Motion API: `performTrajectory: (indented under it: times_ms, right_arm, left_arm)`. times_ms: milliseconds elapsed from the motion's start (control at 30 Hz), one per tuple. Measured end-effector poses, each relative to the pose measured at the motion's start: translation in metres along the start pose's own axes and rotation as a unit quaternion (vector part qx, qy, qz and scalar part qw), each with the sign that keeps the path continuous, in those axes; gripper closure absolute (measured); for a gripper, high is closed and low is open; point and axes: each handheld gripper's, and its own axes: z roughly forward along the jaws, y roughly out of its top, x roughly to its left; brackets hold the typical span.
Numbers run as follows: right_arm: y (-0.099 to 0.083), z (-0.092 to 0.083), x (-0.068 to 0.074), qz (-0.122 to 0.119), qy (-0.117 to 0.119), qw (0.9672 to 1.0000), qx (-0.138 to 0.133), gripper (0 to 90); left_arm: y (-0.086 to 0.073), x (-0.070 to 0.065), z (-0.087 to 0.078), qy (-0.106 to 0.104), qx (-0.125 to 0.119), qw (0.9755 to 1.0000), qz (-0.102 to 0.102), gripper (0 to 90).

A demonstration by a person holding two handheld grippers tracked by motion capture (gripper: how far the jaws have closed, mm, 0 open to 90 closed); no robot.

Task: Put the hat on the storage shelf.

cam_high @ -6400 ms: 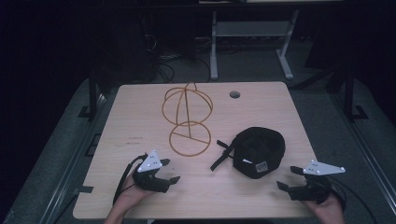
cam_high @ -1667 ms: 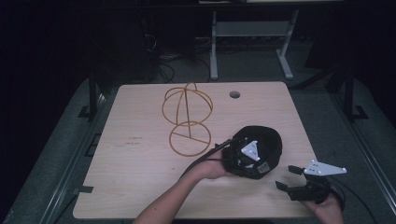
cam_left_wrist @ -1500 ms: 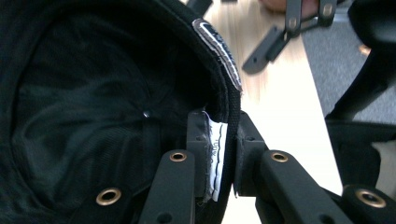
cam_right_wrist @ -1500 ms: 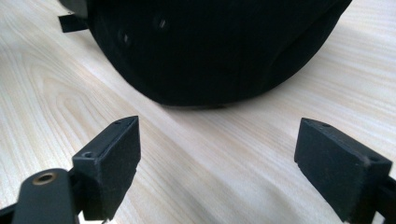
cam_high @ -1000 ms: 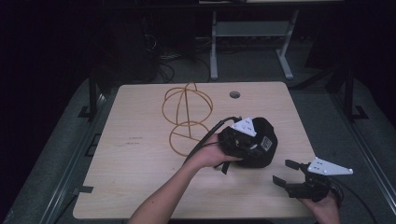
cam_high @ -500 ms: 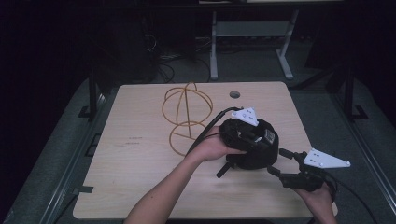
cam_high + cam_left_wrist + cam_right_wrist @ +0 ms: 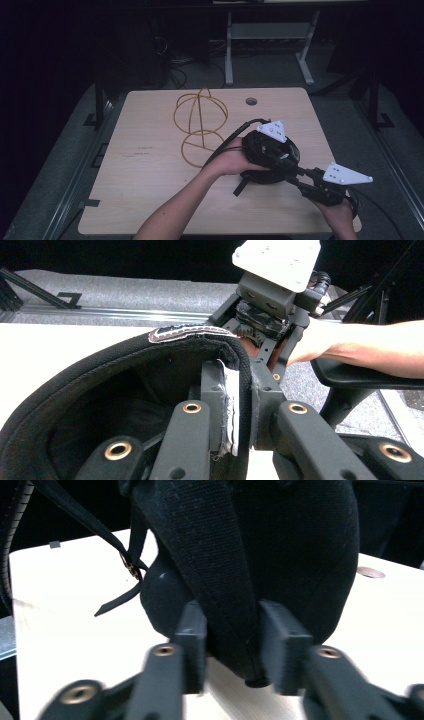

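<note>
One black fabric cap [image 7: 270,165] with a woven strap sits lifted over the right half of one wooden table [image 7: 150,200], beside one orange wire frame [image 7: 200,125]. The left gripper [image 7: 240,405] clamps the cap's stitched rim. The right gripper [image 7: 232,645], held level, has just been closing; its jaws now pinch the cap's band.

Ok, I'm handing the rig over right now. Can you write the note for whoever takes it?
Left tongs: shut on the cap, pinching its rim with one jaw inside.
Right tongs: jaws have just been closing on a black band of the cap, and the pads look to be on it.
Cap: held between both hands over the right half of the table.
Wire stand: upright mid-table, bare.
Done: cap gripped by both tongs.
Left: probably setting the cap on the stand.
</note>
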Motion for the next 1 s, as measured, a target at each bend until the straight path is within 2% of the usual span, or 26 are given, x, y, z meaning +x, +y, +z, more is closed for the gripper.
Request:
performTrajectory:
  times_ms: [100,133,233,300,367,567,700,933,1000]
  right_arm:
    - [0.002,0.0,0.001,0.0,0.003,1.0,0.0,79.5]
    - [0.003,0.0,0.001,-0.004,0.004,1.0,-0.001,80.9]
    - [0.005,0.0,0.0,0.013,0.009,0.9998,0.008,83.6]
    - [0.007,-0.001,-0.001,0.01,0.006,0.9999,0.009,84.2]
    - [0.009,-0.004,-0.004,0.018,0.005,0.9998,0.006,84.4]
    - [0.018,-0.009,-0.01,0.028,0.004,0.9996,0.008,84.8]
    - [0.025,-0.013,-0.013,0.03,0.003,0.9995,0.012,85.0]
    - [0.031,-0.018,-0.021,0.034,0.006,0.9993,0.014,85.1]
    - [0.035,-0.02,-0.022,0.032,0.005,0.9994,0.016,85.2]
  left_arm:
    - [0.0,0.001,-0.002,0.004,0.0,1.0,0.0,80.7]
    - [0.0,0.002,-0.003,0.007,0.001,1.0,-0.001,80.7]
    - [-0.003,0.003,-0.005,0.023,0.0,0.9997,-0.003,77.9]
    - [-0.005,0.004,-0.007,0.03,0.007,0.9995,-0.007,73.2]
    - [-0.007,0.005,-0.01,0.048,0.014,0.9987,-0.008,62.9]
    - [-0.016,0.006,-0.023,0.071,0.022,0.9972,-0.01,53.3]
    - [-0.026,0.006,-0.031,0.085,0.036,0.9957,-0.011,49.8]
    - [-0.048,0.003,-0.045,0.097,0.032,0.9945,-0.023,47.3]
    - [-0.053,0.002,-0.048,0.101,0.032,0.9942,-0.021,46.7]
